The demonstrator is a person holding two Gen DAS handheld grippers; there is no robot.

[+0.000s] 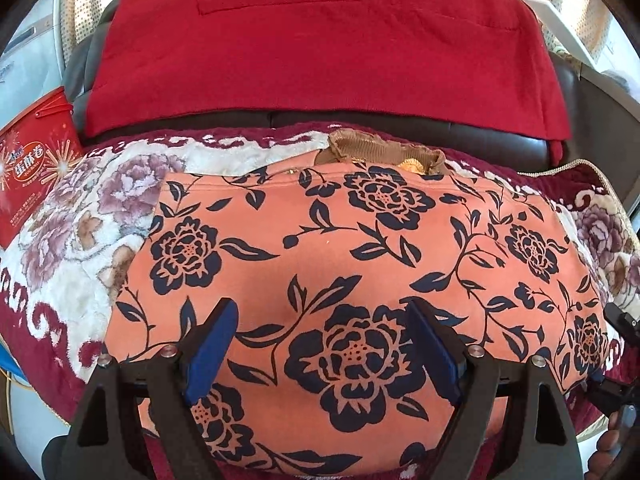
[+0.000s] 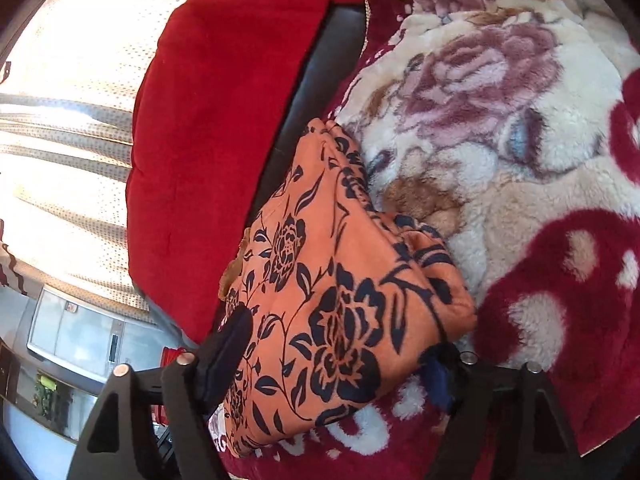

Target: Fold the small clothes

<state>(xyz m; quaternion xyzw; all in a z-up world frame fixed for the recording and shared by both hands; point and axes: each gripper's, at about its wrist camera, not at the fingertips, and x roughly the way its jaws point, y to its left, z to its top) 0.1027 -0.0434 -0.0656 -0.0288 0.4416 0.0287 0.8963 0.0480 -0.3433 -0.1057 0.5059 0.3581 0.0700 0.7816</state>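
An orange garment with dark blue flowers (image 1: 340, 248) lies folded flat on a plush floral blanket (image 1: 80, 240); a brown ribbed waistband (image 1: 368, 148) shows at its far edge. My left gripper (image 1: 320, 320) is open just above the garment's near part, holding nothing. In the right wrist view the same garment (image 2: 340, 280) lies as a thick folded stack on the blanket (image 2: 520, 160). My right gripper (image 2: 340, 344) is open around the stack's near corner, one finger (image 2: 232, 336) to its left, the other at its right edge.
A red cloth (image 1: 320, 40) drapes over a dark sofa back (image 1: 580, 120) behind the blanket. A red printed box (image 1: 32, 168) stands at the left. Curtains (image 2: 72, 120) and a grey appliance (image 2: 72, 332) lie beyond the sofa.
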